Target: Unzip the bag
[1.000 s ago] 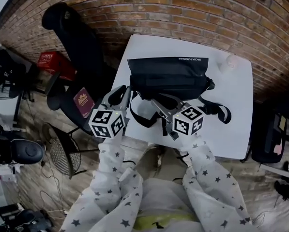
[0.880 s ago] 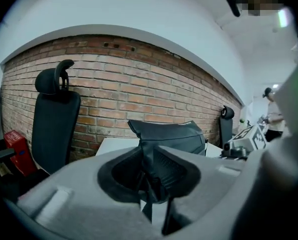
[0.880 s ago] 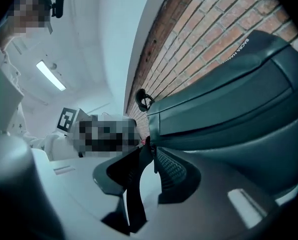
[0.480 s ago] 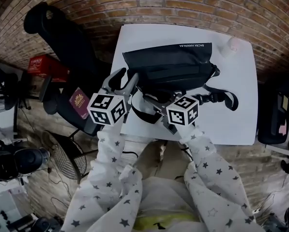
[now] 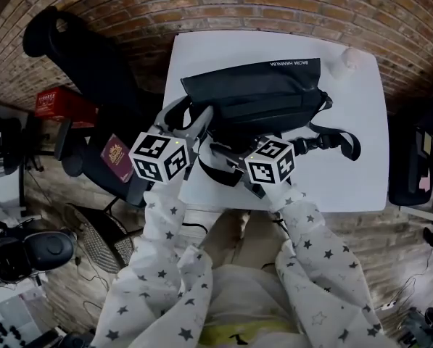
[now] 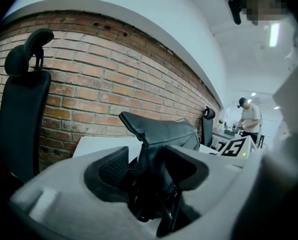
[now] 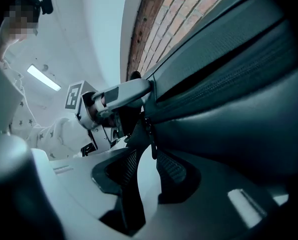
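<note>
Fabric of the black bag bunched between the jaws of the left gripper, clamped tight on the bag's left end, strap loops hanging just below. Over at the right gripper, jaws a narrow gap apart, the zipper pull dangling right at their tips. Not visibly pinched, and no telling whether grazing either pad. Just above, the zipper running away along the bag's front, closed along the visible length.

From the head view: bag lying lengthwise on the white table, toward the far edge by the brick wall. Shoulder strap looping off to the right, black office chair just beside the table's left side.

Judged from the creases and the slump: soft, light, likely to bunch and slide along with the slider unless anchored. Hence the sense of the left grip on the end, holding the fabric taut against the zip direction. Best hold for the right: the small dangling pull tab, thin and swingy, easy to miss. Close squarely on it, low on the tab, then draw along the zipper line rather than upward. Smooth, slightly shiny shell, so probably slippery under the pads anywhere but at a seam or strap.
</note>
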A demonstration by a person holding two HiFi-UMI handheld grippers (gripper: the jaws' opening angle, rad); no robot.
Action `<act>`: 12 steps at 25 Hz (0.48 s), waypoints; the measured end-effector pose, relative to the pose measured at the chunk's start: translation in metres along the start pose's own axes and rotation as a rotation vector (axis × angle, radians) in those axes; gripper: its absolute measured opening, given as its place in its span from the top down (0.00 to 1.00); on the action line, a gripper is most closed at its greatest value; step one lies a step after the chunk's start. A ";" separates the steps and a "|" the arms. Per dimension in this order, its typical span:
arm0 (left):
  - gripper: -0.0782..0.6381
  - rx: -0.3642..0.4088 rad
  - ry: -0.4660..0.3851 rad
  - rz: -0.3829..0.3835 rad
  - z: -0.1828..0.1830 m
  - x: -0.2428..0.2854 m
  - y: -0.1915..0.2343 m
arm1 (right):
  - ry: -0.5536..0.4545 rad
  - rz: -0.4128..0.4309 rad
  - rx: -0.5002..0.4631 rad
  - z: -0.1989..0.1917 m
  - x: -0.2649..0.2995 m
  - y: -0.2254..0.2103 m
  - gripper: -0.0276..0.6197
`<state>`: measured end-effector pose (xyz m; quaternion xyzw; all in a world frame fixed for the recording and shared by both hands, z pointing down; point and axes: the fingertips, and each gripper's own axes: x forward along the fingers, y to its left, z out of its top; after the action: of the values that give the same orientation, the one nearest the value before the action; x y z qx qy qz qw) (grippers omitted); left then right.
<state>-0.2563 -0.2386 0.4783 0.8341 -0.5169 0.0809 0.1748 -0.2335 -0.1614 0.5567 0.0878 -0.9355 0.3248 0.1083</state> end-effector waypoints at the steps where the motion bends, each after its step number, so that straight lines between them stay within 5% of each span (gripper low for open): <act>1: 0.58 0.001 0.000 -0.008 0.000 0.001 -0.001 | 0.001 -0.004 -0.002 0.000 0.000 -0.001 0.75; 12: 0.58 -0.008 -0.018 -0.053 0.000 0.007 -0.008 | -0.009 -0.053 0.007 0.003 0.000 -0.009 0.76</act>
<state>-0.2460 -0.2414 0.4786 0.8474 -0.4967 0.0664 0.1756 -0.2314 -0.1705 0.5601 0.1145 -0.9322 0.3245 0.1127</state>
